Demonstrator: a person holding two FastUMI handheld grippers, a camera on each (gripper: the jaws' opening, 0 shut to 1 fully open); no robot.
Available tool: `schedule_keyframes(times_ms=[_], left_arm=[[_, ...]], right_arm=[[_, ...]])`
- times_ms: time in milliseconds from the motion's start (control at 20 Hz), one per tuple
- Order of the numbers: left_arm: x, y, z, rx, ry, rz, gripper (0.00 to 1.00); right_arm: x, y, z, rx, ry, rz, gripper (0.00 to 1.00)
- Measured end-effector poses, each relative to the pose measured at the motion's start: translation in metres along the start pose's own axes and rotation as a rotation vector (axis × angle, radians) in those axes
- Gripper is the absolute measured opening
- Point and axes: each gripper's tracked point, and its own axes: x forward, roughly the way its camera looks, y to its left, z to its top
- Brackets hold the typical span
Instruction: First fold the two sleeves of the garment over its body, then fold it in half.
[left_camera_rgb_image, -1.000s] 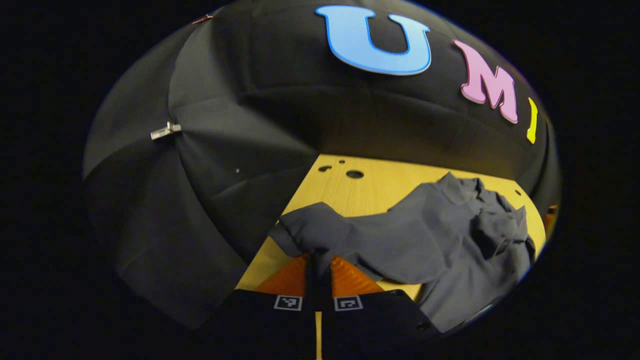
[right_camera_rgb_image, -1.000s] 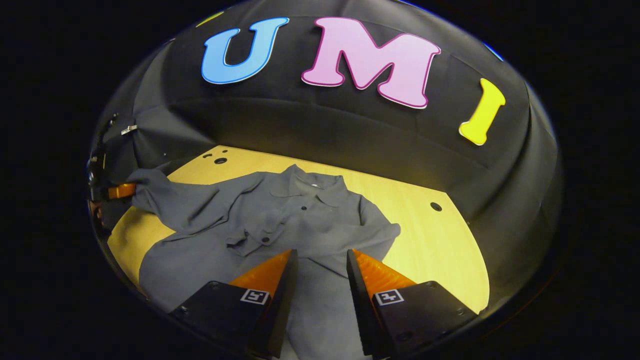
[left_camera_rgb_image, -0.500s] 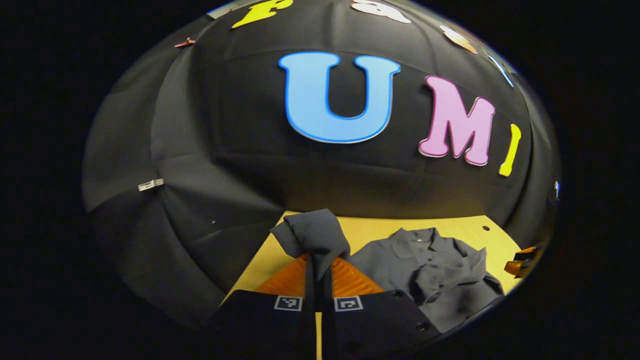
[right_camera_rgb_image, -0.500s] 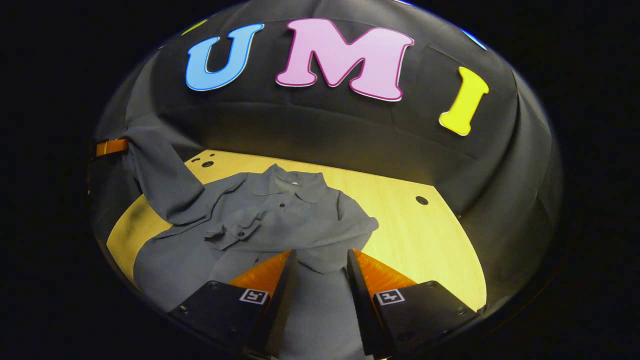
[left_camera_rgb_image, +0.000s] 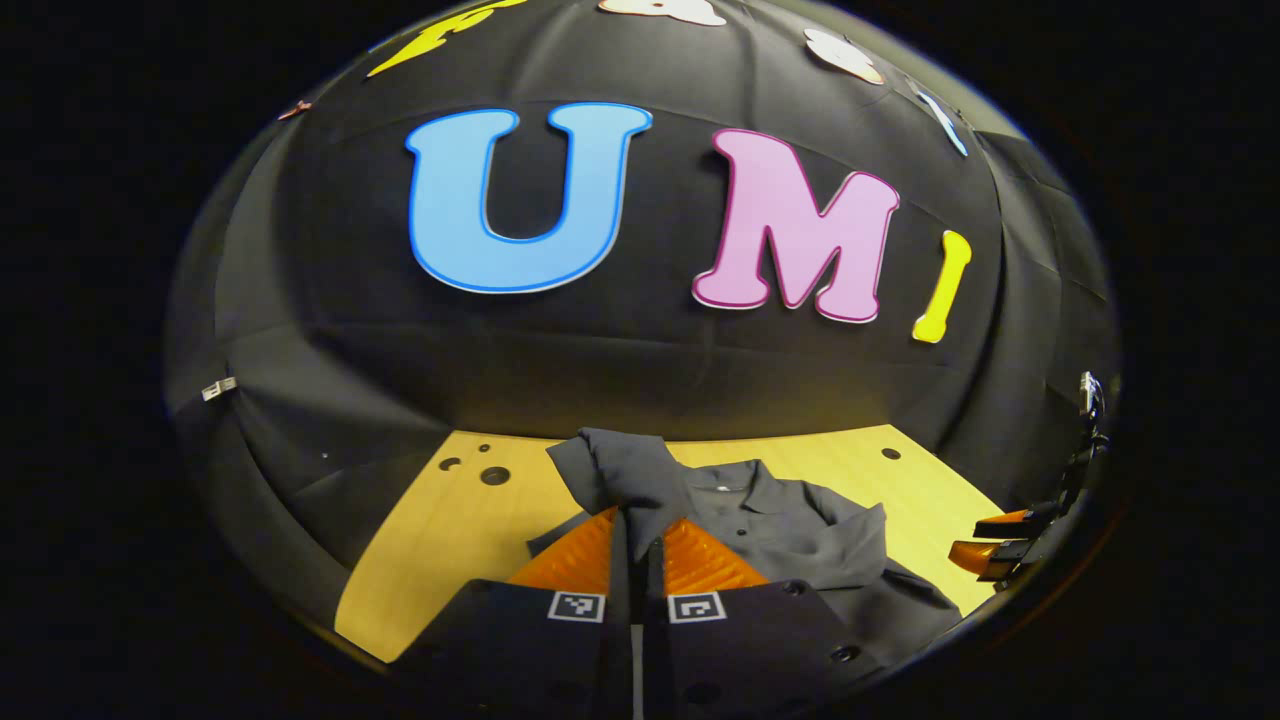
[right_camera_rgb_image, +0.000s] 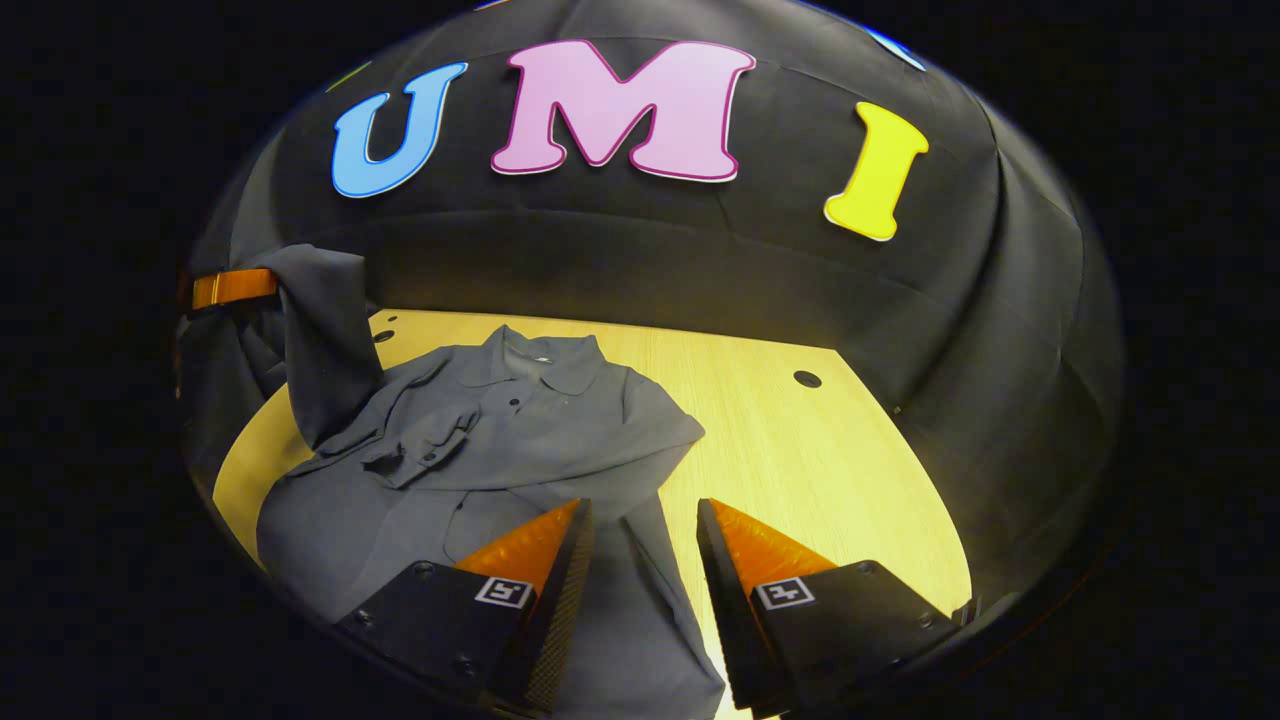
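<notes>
The grey shirt (right_camera_rgb_image: 520, 440) lies on the wooden counter (right_camera_rgb_image: 800, 450), collar toward the booth wall, front buttoned, its body spread toward the near edge. The left tool (left_camera_rgb_image: 637, 525) is pressed together, pinching one sleeve (left_camera_rgb_image: 625, 470) and holding its cuff end lifted above the counter; in the right gripper view that sleeve (right_camera_rgb_image: 325, 330) hangs from the tool at the left edge. The right tool (right_camera_rgb_image: 640, 520) is spread, hovering over the shirt's lower body beside the other sleeve (right_camera_rgb_image: 640, 445), which lies flat.
</notes>
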Motion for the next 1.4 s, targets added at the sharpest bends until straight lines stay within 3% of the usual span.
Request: schedule_keyframes(times_ms=[350, 400, 450, 500, 550, 950, 1400], left_arm=[[0.035, -0.067, -0.025, 0.008, 0.063, -0.055, 0.09], [0.039, -0.076, -0.031, 0.012, 0.074, -0.062, 0.09], [0.044, -0.084, -0.038, 0.019, 0.088, -0.069, 0.09], [0.048, -0.093, -0.047, 0.028, 0.102, -0.075, 0.09], [0.053, -0.102, -0.055, 0.037, 0.117, -0.083, 0.09], [0.097, -0.164, -0.132, 0.097, 0.234, -0.129, 0.09], [0.129, -0.205, -0.194, 0.174, 0.326, -0.151, 0.13]], right_arm=[[0.006, -0.029, -0.018, 0.019, 0.024, 0.014, 0.75], [0.007, -0.034, -0.02, 0.022, 0.029, 0.011, 0.8], [0.007, -0.04, -0.023, 0.026, 0.033, 0.008, 0.76], [0.01, -0.045, -0.024, 0.029, 0.035, 0.004, 0.8], [0.011, -0.05, -0.028, 0.027, 0.04, 0.0, 0.77], [0.032, -0.084, -0.051, 0.047, 0.09, -0.007, 0.77], [0.055, -0.104, -0.067, 0.064, 0.128, 0.003, 0.77]])
